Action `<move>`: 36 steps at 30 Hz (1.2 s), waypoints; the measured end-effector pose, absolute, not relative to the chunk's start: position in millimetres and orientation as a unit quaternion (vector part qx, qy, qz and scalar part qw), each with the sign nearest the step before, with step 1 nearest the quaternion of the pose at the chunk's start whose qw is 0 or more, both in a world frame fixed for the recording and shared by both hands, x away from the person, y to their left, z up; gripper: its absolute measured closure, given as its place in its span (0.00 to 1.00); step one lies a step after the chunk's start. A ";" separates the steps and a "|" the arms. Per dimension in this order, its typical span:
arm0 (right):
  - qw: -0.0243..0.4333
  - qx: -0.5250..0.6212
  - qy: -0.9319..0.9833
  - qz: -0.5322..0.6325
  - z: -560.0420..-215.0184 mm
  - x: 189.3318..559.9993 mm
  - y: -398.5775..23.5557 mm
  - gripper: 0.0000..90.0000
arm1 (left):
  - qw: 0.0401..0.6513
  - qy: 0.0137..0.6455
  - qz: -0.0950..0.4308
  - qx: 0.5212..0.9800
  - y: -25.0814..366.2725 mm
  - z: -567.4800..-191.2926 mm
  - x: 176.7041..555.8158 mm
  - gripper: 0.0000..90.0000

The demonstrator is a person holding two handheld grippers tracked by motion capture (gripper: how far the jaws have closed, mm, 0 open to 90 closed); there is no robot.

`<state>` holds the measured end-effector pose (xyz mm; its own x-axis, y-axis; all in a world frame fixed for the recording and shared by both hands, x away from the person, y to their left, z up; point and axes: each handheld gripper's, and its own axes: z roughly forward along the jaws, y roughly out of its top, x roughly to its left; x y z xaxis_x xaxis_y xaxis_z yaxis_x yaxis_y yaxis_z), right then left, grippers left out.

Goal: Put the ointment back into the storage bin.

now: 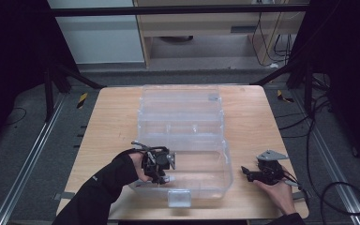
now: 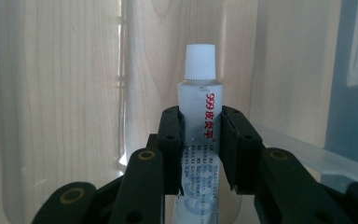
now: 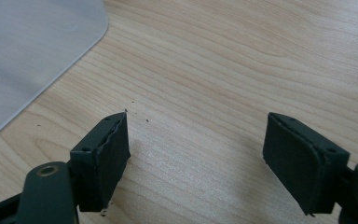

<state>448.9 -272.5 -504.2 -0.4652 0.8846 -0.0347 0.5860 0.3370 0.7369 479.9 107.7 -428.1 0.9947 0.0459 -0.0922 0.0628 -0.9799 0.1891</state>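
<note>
Wooden and pale, the square table (image 1: 112,122) carries everything, and most of its middle is taken by a large clear plastic storage box (image 1: 183,140) with stepped trays folded open towards the far side. Its deep lower tub sits directly under the left gripper (image 1: 161,174), while the tub's rounded corner (image 3: 37,56) lies off to the upper left of the right gripper (image 3: 196,154), a little apart from it.

Next in size, the person's left hand (image 1: 138,166), in a black sleeve, reaches over the tub's near-left wall and carries the left gripper down inside it. The right hand (image 1: 276,190) rests on bare wood to the right of the box, and its claw stands wide open with nothing between the jaws, only wood grain beneath them.

Smallest is the white ointment tube with a ribbed white cap and red lettering (image 2: 200,107). The left claw is clamped on its body, the cap end sticking out beyond the jaw tips, the tub's floor and clear walls just behind it.

Judging from this, the step in hand is putting the tube into the box's lower tub. The next move would call for lowering until the tube rests on the floor, easing the jaws apart, then lifting straight out so the tips don't drag it or catch the wall.
</note>
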 end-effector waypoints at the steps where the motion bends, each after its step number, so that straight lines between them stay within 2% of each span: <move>1: 0.222 0.467 0.787 0.336 -504.3 449.0 -272.5 0.25 | 0.096 0.021 -0.044 0.994 107.3 -428.6 481.0 0.78; 2: 0.222 0.467 0.787 0.336 -504.3 449.0 -272.4 0.25 | 0.098 0.007 -0.042 0.994 106.5 -430.0 483.1 0.78; 7: 0.222 0.464 0.789 0.337 -504.8 449.3 -272.3 0.25 | 0.088 0.022 -0.045 0.995 105.7 -434.5 480.2 0.78; 8: 0.222 0.464 0.789 0.337 -504.9 449.2 -272.2 0.25 | 0.090 0.005 -0.044 0.995 104.9 -436.0 482.5 0.78; 10: 0.222 0.463 0.789 0.336 -504.9 449.2 -272.2 0.25 | 0.089 0.027 -0.049 0.994 105.8 -435.7 480.2 0.78; 20: 0.220 0.463 0.790 0.336 -505.2 449.3 -271.9 0.25 | 0.090 0.010 -0.046 0.995 107.5 -436.5 483.3 0.78; 22: 0.218 0.464 0.790 0.336 -505.0 449.2 -271.8 0.25 | 0.087 0.029 -0.048 0.995 108.7 -435.8 480.4 0.78; 36: 0.217 0.466 0.790 0.335 -504.9 449.2 -271.9 0.25 | 0.127 0.044 -0.023 0.991 121.9 -417.8 478.7 0.74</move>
<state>449.2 -271.9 -504.9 -0.4723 0.8809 -0.0308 0.5899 0.3419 0.7315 478.7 121.9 -417.8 0.9951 0.0807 -0.0563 0.0923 -0.9639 0.2497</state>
